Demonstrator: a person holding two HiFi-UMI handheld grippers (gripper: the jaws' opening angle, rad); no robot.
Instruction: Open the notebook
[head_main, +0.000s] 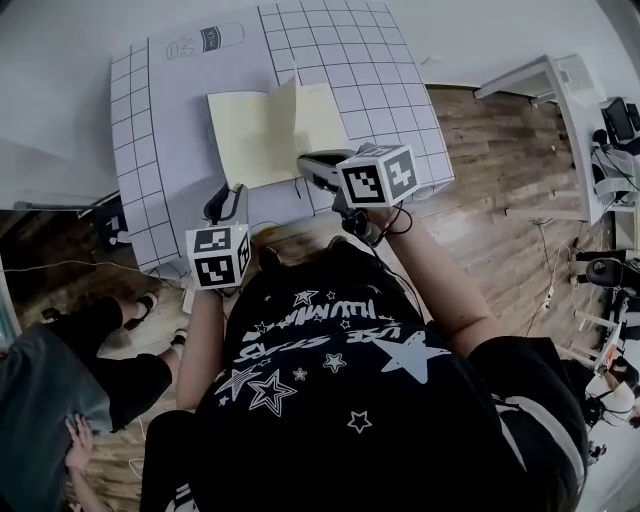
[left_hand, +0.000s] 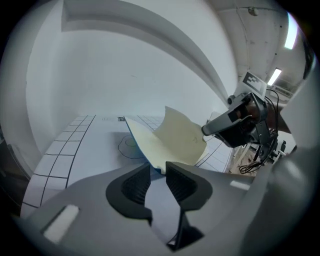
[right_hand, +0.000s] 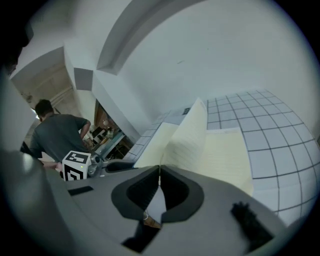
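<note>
The notebook (head_main: 240, 135) lies open on the white gridded mat (head_main: 160, 100), cream pages up. One page (head_main: 291, 100) stands lifted near the middle. My right gripper (head_main: 305, 165) is at the notebook's near right edge, shut on that page (right_hand: 187, 140), which rises from the closed jaws (right_hand: 159, 169). My left gripper (head_main: 236, 190) sits at the near left corner. Its jaws (left_hand: 157, 172) stand apart, with the notebook's blue-edged corner (left_hand: 150, 159) just at the fingertips and no pad pressing on it. The curled page (left_hand: 182, 137) and the right gripper (left_hand: 230, 125) show in the left gripper view.
The mat's front edge (head_main: 300, 225) is just below both grippers, with wooden floor (head_main: 480, 200) beyond. A seated person (head_main: 70, 390) is at lower left. A white desk (head_main: 540, 80) stands at the right. Another person (right_hand: 57, 135) stands in the background.
</note>
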